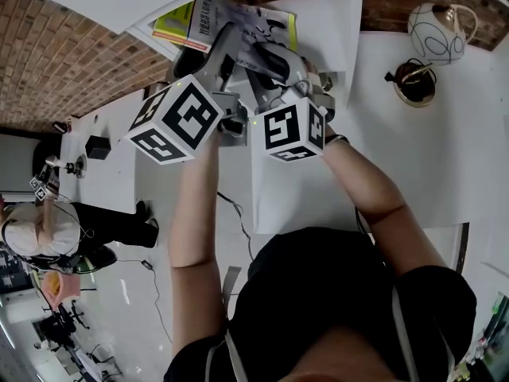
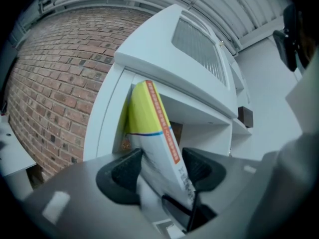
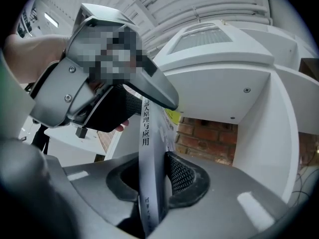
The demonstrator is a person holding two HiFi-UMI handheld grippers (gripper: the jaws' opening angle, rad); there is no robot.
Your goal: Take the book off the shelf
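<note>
Head view: person's arms (image 1: pixel 195 237) nearest; left gripper (image 1: pixel 225 46) and right gripper (image 1: pixel 270 60) up ahead, book (image 1: pixel 208 21) at their tips by shelf (image 1: pixel 334 22). How far out was unclear.

Left gripper view: jaws stood apart around tilted book, pads not clearly pressing. Paperback looked light, floppy, glossy — best taken near spine.

Right gripper view: jaws clamped across spine — one pad hidden behind book.

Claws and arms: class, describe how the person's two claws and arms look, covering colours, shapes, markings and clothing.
The left claw and right claw are grey shells with black textured pads. Each carries a white cube printed with black square markers. The person wears a black short-sleeved top.
</note>
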